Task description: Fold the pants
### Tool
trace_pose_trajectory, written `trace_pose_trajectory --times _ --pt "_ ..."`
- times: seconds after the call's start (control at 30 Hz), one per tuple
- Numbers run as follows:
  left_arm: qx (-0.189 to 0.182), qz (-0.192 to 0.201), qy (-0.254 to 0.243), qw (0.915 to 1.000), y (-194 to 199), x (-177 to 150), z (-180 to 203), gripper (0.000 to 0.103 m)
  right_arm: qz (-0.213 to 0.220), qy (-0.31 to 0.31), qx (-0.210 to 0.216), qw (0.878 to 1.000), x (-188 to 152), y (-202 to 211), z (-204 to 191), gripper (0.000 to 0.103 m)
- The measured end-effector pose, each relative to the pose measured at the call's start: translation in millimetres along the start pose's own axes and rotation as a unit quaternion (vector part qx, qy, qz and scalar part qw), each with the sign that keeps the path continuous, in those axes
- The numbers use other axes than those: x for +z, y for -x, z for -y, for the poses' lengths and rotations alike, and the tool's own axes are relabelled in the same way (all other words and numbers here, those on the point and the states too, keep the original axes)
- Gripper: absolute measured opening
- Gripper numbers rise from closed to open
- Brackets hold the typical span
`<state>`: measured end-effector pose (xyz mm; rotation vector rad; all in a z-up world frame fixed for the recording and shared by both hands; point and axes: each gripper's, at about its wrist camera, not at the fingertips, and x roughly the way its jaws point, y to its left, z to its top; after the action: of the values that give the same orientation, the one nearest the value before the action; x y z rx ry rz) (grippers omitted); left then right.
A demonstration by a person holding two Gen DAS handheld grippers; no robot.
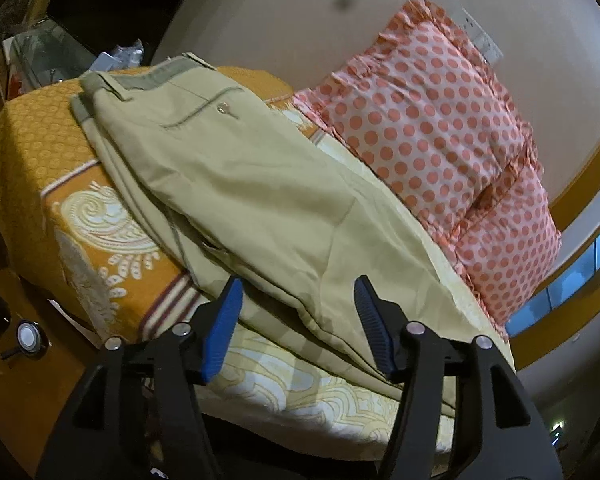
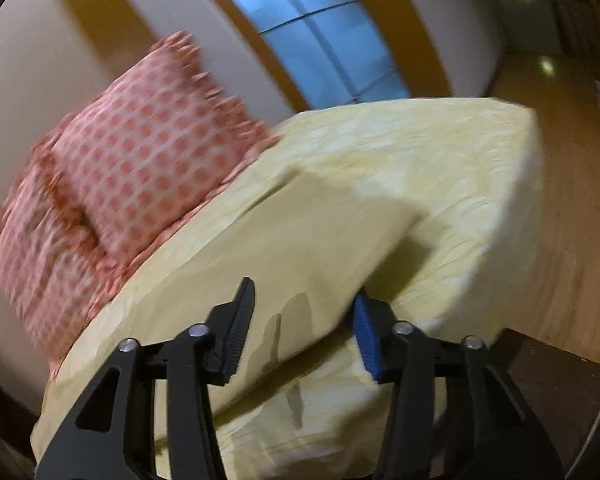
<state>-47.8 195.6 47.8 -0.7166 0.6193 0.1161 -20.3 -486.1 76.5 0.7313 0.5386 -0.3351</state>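
Note:
Khaki pants (image 1: 236,184) lie flat on the bed, waistband at the far left, legs running toward the near right. My left gripper (image 1: 298,292) is open and hovers over the leg section, holding nothing. In the right wrist view the leg end of the pants (image 2: 300,240) lies on the pale yellow bedcover (image 2: 440,168). My right gripper (image 2: 304,304) is open, its jaws either side of the near edge of the pants fabric, not closed on it. The right wrist view is blurred.
Polka-dot pillows (image 1: 432,128) lean against the wall behind the pants and also show in the right wrist view (image 2: 140,152). An orange patterned cover (image 1: 40,160) drapes the bed's left end. A window (image 2: 328,40) and wooden floor (image 2: 572,200) lie beyond the bed.

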Motion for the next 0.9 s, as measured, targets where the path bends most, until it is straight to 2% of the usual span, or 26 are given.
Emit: trace_pose_trajectory --times 0.03,0.1,0.13,0.2,0.27,0.33,0.4,0.47,0.5,0.6,0.63,0.7,0.73,0.77,0.8,0.87,0.9 --pt "0.006 0.006 -0.001 1.0 2.5 0.9 -1.6 0.064 0.007 0.013 -0.007 1.0 -1.1 -1.2 -3.4 0.035" --pt "0.019 0.015 -0.002 0.9997 6.2 2.5 -4.9 0.069 0.013 0.033 -0.018 0.999 0.8 -6.7 -7.7 0.012" --pt "0.023 0.02 0.002 0.9995 8.3 4.4 -9.3 0.07 0.002 0.026 -0.014 1.0 4.2 -13.1 -5.8 0.005" --pt "0.025 0.026 0.016 0.9992 11.8 7.0 -18.3 0.072 0.001 0.029 -0.001 1.0 12.3 -15.0 -13.5 0.004" --pt "0.029 0.033 0.029 0.9986 15.6 9.3 -28.0 0.076 0.015 0.057 0.016 0.998 20.7 -11.9 -35.8 0.003" --pt "0.023 0.038 0.039 0.9983 17.3 11.7 -34.8 0.079 0.023 0.088 0.066 0.994 29.2 -6.2 -77.3 0.003" --pt "0.014 0.042 0.044 0.9981 17.7 14.0 -39.7 0.083 0.02 0.127 0.123 0.984 28.2 -1.0 -124.1 0.003" --pt "0.01 0.046 0.047 0.9978 17.3 16.5 -42.6 0.085 0.0 0.183 0.201 0.962 9.6 8.0 -185.8 0.003" --pt "0.006 0.047 0.05 0.9976 16.8 17.9 -43.9 0.087 -0.023 0.22 0.247 0.944 -10.8 12.5 -223.0 0.003" --pt "-0.008 0.049 0.06 0.997 15.6 20.5 -47.2 0.092 -0.1 0.303 0.319 0.892 -73.5 17.5 -289.5 0.003" --pt "-0.012 0.05 0.061 0.9968 15.1 20.9 -47.6 0.094 -0.156 0.347 0.335 0.862 -110.9 13.4 -314.4 0.004" --pt "-0.02 0.048 0.065 0.9965 14.3 22.8 -49.3 0.097 -0.263 0.427 0.328 0.801 -178.9 4.7 -342.1 0.005" --pt "-0.026 0.045 0.068 0.9963 13.1 24.9 -49.5 0.1 -0.295 0.452 0.319 0.779 -201.2 3.7 -346.2 0.013" --pt "-0.029 0.042 0.07 0.9962 12.3 26.7 -49.7 0.101 -0.311 0.472 0.311 0.764 -219.6 6.2 -346.6 0.029" --pt "-0.029 0.04 0.072 0.9961 11.5 28.7 -50.5 0.101 -0.286 0.482 0.321 0.763 -222.9 18.1 -344.2 0.035" --pt "-0.027 0.04 0.079 0.9957 9.0 35.1 -53.9 0.101 -0.267 0.481 0.344 0.761 -217.2 33.7 -340.7 0.09" --pt "-0.027 0.041 0.085 0.9952 7.9 38.3 -56.3 0.101 -0.258 0.472 0.356 0.764 -210.5 39.2 -337.5 0.093"
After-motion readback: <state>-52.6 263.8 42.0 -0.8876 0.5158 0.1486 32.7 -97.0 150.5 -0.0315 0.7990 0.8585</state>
